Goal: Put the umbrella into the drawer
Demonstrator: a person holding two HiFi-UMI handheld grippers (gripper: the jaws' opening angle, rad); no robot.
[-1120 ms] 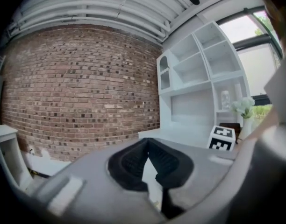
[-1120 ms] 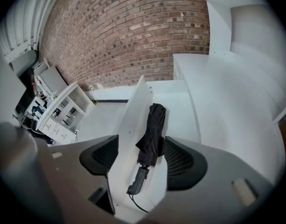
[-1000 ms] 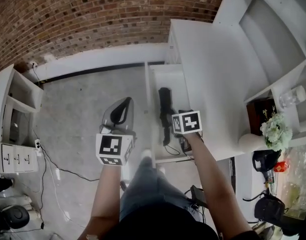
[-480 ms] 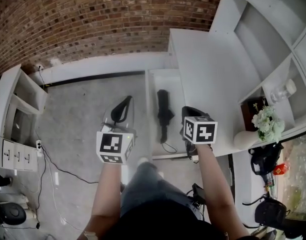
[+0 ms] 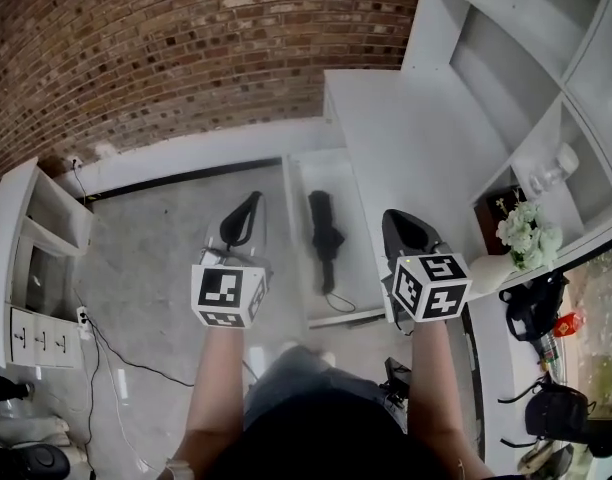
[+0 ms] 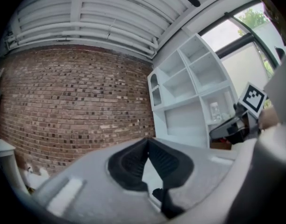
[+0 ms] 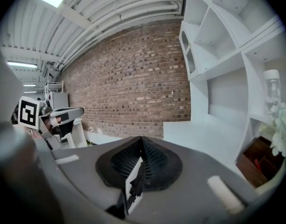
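- Umbrella (image 5: 324, 236), black and folded, lies lengthwise in the open drawer (image 5: 358, 260) at the centre of the head view, so by my reckoning the placing itself is done.
- Trouble could come from its thin strap (image 5: 338, 298), which trails toward the drawer's front edge at lower centre. If the drawer gets pushed shut, that loop might hang over the rim and get pinched.
- Another risk is the umbrella's length. It looks to fit, but if an end rides up on the drawer wall, the front may jam instead of closing.
- The left hand-held gripper (image 5: 248, 203) hangs over the grey floor (image 5: 156, 228), left of the drawer. It is clenched on nothing, its pads meeting at the tips, and it points level toward the brick wall (image 5: 136, 58) at the top of the frame.
- The right hand-held gripper (image 5: 394, 218) sits right of the drawer, over the edge of the white worktop (image 5: 406, 138). Its jaws are pressed together and empty, and its nose dips slightly.
- Both forearms reach up from the bottom of the frame, roughly parallel, one on each side of the drawer. Neither tool touches the umbrella.
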